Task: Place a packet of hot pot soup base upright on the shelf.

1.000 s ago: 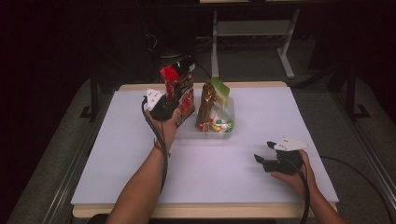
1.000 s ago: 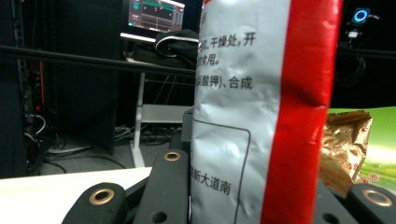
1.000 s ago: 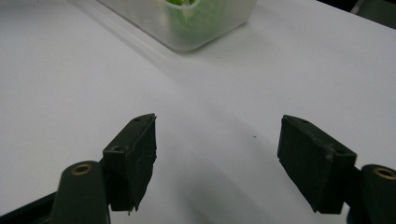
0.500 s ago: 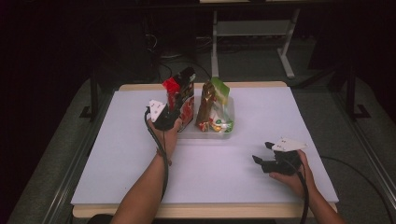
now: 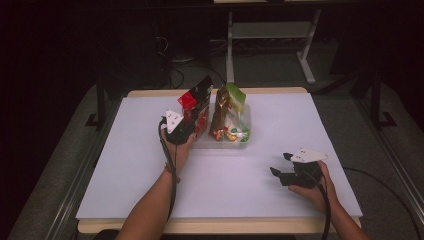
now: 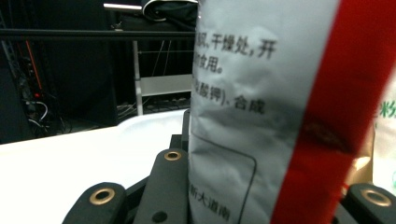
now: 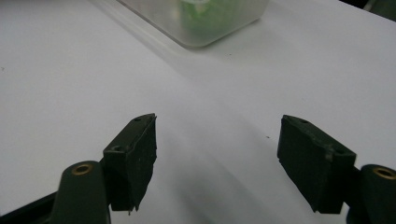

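My left gripper (image 5: 190, 119) is shut on a red and silver snack pouch (image 5: 196, 107), held upright at the left end of a clear plastic bin (image 5: 245, 134) at the table's middle back. In the left gripper view the pouch (image 6: 280, 112) stands between the jaws, its printed silver back and red edge close to the camera. A brown and green pouch (image 5: 226, 112) stands in the bin beside it. My right gripper (image 5: 278, 167) rests low over the white table (image 5: 125, 165) at the front right, open, with nothing between its fingers (image 7: 135, 158).
A corner of the clear bin (image 7: 205, 23) with green packaging inside lies ahead of the right gripper. Beyond the table's far edge stand a dark railing, cables and a white frame leg (image 5: 230, 45). Bare white tabletop spreads left and front.
The left gripper has moved the red pouch down and right, toward the bin beside the brown pouch. The right gripper has barely shifted.
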### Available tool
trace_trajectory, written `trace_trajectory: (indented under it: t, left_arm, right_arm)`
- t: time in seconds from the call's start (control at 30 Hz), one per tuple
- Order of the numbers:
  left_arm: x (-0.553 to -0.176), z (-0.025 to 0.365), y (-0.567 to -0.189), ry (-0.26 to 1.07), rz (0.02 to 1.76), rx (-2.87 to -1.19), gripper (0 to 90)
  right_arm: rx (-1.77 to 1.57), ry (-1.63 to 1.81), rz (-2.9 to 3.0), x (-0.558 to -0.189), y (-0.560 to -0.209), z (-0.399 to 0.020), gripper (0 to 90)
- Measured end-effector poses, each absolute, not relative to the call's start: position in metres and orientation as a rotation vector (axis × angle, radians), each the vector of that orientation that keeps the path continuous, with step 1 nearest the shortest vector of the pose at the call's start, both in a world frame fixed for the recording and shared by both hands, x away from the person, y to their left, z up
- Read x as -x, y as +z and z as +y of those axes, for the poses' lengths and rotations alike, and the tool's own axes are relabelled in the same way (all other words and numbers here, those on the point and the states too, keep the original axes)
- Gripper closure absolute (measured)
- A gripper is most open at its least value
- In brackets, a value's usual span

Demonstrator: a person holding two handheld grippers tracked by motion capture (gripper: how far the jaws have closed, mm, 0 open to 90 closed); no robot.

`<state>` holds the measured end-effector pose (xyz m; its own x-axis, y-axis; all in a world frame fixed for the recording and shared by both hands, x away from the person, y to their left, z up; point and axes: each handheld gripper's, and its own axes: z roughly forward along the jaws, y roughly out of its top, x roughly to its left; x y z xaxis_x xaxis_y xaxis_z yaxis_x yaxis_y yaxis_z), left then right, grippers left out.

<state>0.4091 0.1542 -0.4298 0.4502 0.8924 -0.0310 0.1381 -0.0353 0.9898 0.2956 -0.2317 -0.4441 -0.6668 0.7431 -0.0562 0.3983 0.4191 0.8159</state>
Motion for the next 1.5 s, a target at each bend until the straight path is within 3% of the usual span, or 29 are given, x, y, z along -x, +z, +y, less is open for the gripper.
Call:
trace_trajectory:
  t: [0.9, 1.5]
  left_arm:
    - [-0.408, 0.154, -0.431, 0.777, 0.945, -1.545, 75.3]
    - [-0.404, 0.166, -0.418, 0.709, 0.913, -1.635, 64.9]
  right_arm:
    - [-0.960, 1.130, 2.282, -0.295, -0.444, -0.230, 27.7]
    - [-0.950, 1.131, 2.277, -0.293, -0.443, -0.231, 28.4]
